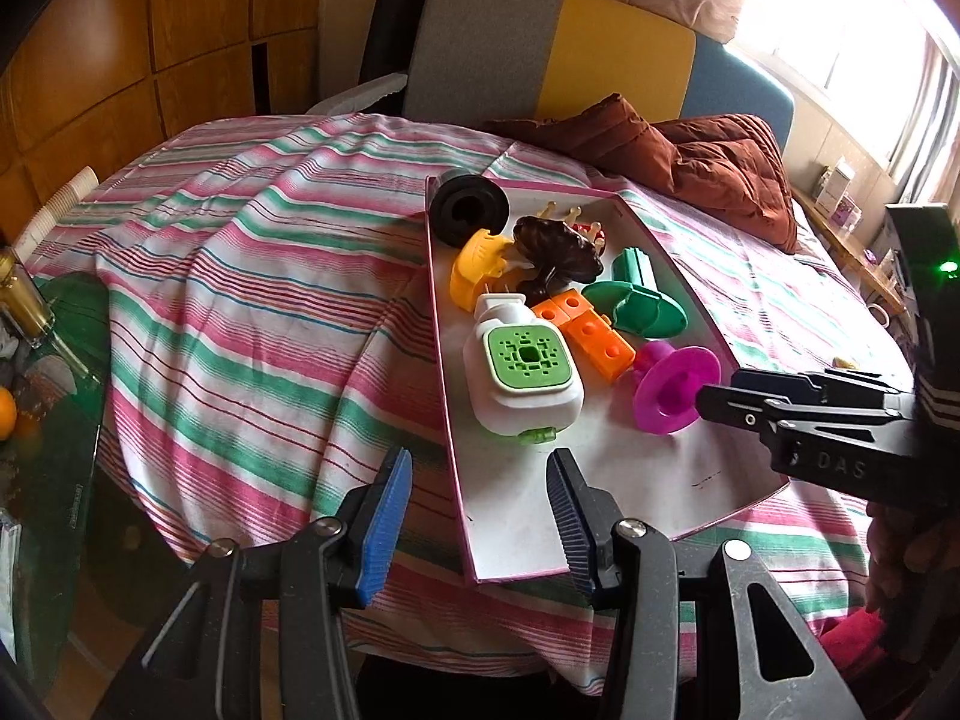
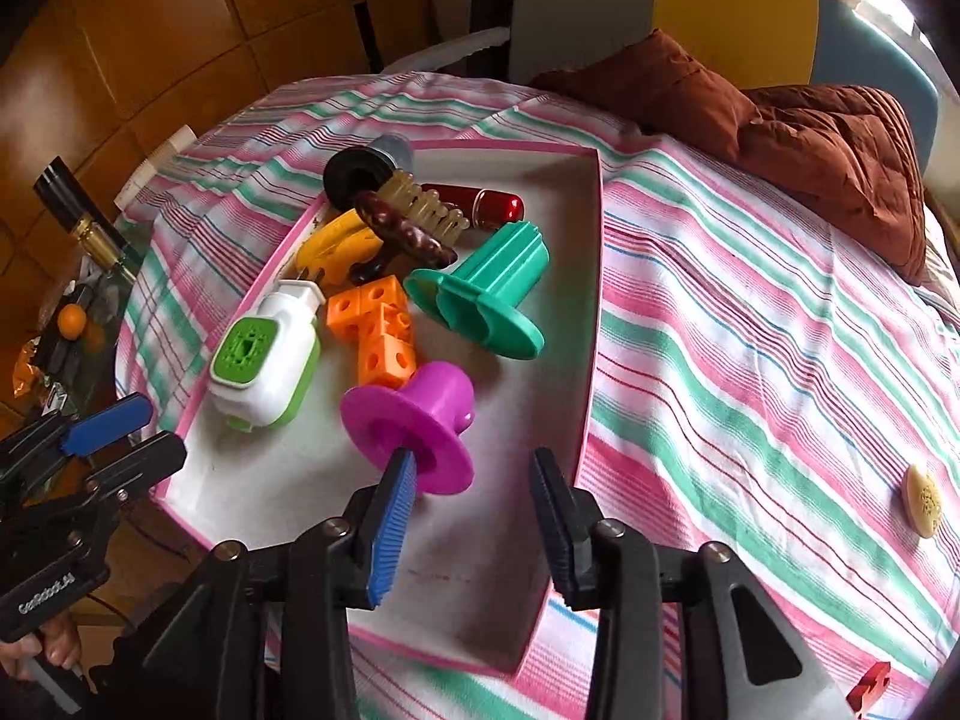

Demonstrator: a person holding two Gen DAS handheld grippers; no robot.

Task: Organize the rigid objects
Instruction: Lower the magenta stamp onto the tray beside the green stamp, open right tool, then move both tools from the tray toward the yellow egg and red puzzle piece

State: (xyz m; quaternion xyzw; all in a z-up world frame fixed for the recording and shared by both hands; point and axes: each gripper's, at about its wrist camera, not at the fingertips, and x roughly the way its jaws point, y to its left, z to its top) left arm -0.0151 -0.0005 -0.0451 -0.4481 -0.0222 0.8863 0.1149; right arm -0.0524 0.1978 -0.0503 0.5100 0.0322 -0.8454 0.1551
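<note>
Toys sit heaped in the far half of the pink-rimmed tray on the striped counter; your right tool hangs with jaws apart at the magenta flanged piece, one pad at its rim, so it looks just set down or about to be gripped. Your left tool waits with jaws apart over the tray's near left edge; next, I judge, fetch the yellow oval piece on the right, well apart; a brown quilt lies far right.

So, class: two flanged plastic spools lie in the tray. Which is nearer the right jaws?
The magenta spool, beside the right gripper; the green spool lies farther back.
</note>
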